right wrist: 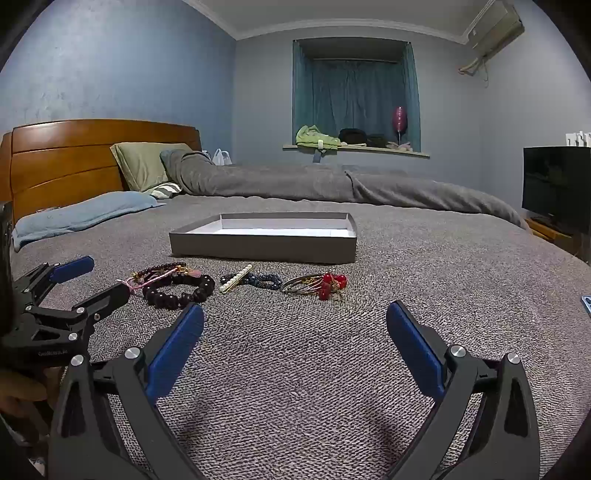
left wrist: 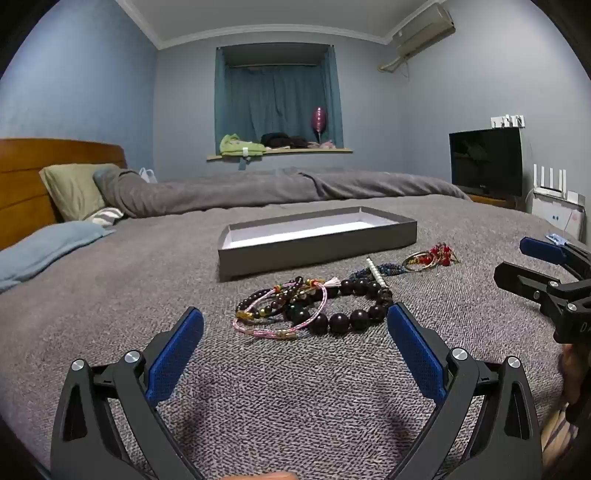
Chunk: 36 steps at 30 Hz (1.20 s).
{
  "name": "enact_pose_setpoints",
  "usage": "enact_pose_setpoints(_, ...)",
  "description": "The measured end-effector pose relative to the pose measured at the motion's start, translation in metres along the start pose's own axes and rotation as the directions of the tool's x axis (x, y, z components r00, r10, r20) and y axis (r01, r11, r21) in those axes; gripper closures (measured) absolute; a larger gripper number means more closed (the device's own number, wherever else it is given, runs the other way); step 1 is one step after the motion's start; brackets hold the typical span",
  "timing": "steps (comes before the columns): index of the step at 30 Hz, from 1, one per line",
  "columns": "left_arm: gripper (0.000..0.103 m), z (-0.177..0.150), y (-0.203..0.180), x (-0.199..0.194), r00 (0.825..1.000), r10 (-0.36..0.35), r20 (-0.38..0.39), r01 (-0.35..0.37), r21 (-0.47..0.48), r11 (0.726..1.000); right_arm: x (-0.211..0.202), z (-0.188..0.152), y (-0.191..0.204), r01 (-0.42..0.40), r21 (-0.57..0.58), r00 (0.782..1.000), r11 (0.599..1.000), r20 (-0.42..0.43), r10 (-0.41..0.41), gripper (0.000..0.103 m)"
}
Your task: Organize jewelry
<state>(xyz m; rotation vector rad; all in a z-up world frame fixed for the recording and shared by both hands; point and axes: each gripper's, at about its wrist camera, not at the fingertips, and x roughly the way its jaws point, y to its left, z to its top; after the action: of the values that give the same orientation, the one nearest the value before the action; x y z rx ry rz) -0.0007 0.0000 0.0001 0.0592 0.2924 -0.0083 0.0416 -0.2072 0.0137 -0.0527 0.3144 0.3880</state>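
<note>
Left wrist view: left gripper (left wrist: 295,325) gapes empty, the dark bead bracelet (left wrist: 351,306) just ahead between its tips, its loop running left to right, tray (left wrist: 317,251) beyond.

Right wrist view: right gripper (right wrist: 295,325) likewise spread; red-beaded bangles (right wrist: 317,285) ahead, nearer it.

Blue-walled bedroom with a large bed (right wrist: 332,350)

Grey blanket covers the bed; a wooden headboard (right wrist: 74,162) stands at its left end, pillows (right wrist: 138,164) against it. Beyond the bed, a window alcove (right wrist: 356,88) with closed teal curtains and clothes on its sill. Right of the bed, a dark television (left wrist: 485,162); above it, near the ceiling, an air conditioner (left wrist: 424,29)
</note>
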Motion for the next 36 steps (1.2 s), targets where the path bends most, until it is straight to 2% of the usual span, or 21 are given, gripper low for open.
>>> enact_pose_setpoints(36, 0.004, -0.0006, -0.0007, 0.0011, 1.000, -0.001, -0.006, 0.001, -0.001, 1.000, -0.0009, 0.0012, 0.0001, -0.001, 0.000, 1.000, 1.000, 0.003, 0.001, 0.005)
